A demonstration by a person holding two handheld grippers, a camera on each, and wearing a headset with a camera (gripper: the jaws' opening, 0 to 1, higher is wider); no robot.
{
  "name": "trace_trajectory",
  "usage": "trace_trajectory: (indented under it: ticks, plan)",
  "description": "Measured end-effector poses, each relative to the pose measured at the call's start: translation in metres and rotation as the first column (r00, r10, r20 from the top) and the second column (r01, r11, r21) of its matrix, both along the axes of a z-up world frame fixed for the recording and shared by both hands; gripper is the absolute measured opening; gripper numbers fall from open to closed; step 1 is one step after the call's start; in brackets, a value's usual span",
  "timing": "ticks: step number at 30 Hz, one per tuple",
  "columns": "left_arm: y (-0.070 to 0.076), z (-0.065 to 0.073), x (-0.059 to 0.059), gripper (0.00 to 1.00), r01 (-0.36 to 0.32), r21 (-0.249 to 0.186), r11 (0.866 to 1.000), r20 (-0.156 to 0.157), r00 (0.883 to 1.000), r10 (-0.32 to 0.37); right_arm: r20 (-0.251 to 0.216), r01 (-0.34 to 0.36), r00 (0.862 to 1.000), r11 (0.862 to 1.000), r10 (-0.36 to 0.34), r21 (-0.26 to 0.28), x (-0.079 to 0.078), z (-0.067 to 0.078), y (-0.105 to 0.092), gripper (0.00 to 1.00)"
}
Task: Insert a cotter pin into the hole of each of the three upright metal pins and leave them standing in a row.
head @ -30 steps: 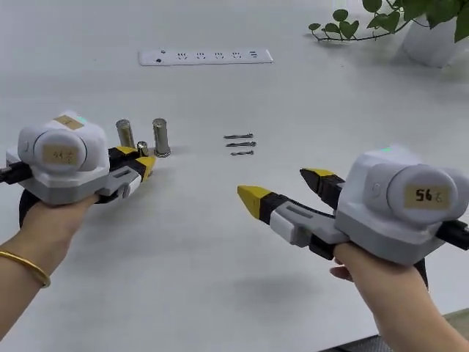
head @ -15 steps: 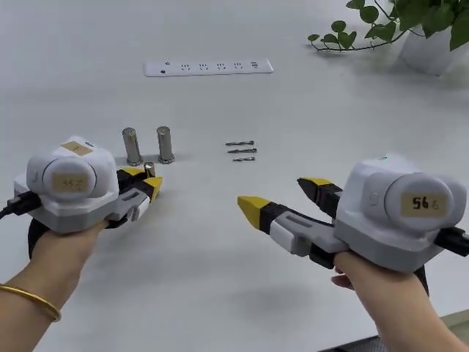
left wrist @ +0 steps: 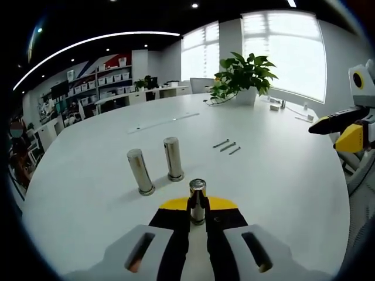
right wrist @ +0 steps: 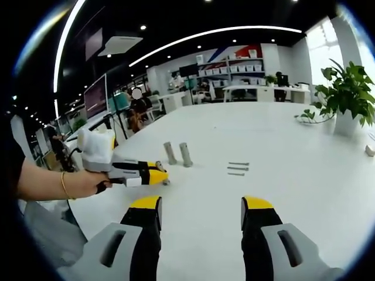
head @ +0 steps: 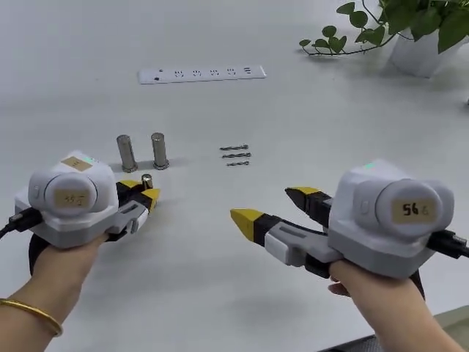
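Two metal pins [head: 127,153] [head: 158,150] stand upright side by side on the white table, also in the left gripper view [left wrist: 140,171] [left wrist: 173,158]. My left gripper [head: 143,196] is shut on a third metal pin [head: 146,180], held upright just in front of them; its top shows between the jaws [left wrist: 197,196]. Three cotter pins [head: 236,155] lie in a short stack to the right of the pins [right wrist: 238,168]. My right gripper [head: 272,207] hovers open and holds nothing, nearer me than the cotter pins.
A white power strip [head: 201,73] lies at the back of the table. A potted plant [head: 410,29] stands at the far right. The table's front edge [head: 381,341] runs under my right hand.
My left gripper has drawn the held pin toward me, away from the two standing pins. The right gripper has stayed open in about the same place.
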State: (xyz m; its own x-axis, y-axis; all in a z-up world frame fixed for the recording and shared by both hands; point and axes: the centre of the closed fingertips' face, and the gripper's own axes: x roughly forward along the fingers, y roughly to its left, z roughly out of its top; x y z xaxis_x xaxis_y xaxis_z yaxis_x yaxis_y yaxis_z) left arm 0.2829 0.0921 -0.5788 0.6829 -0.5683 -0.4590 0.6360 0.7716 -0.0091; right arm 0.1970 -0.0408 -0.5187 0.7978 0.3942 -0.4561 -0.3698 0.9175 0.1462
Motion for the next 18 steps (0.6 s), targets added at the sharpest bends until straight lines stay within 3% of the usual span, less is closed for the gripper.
trace_trajectory:
  ticks: [8,18]
  plan:
    - [0.000,0.000,0.001,0.07,0.007,0.016,1.000,0.008,1.000,-0.008,-0.007,-0.011,1.000,1.000,0.011,0.006,-0.001,-0.003,0.002,0.50]
    - [0.001,0.004,0.002,0.20,0.006,0.027,1.000,0.023,1.000,-0.007,-0.043,-0.086,0.995,0.996,0.086,0.002,-0.004,-0.009,0.013,0.48]
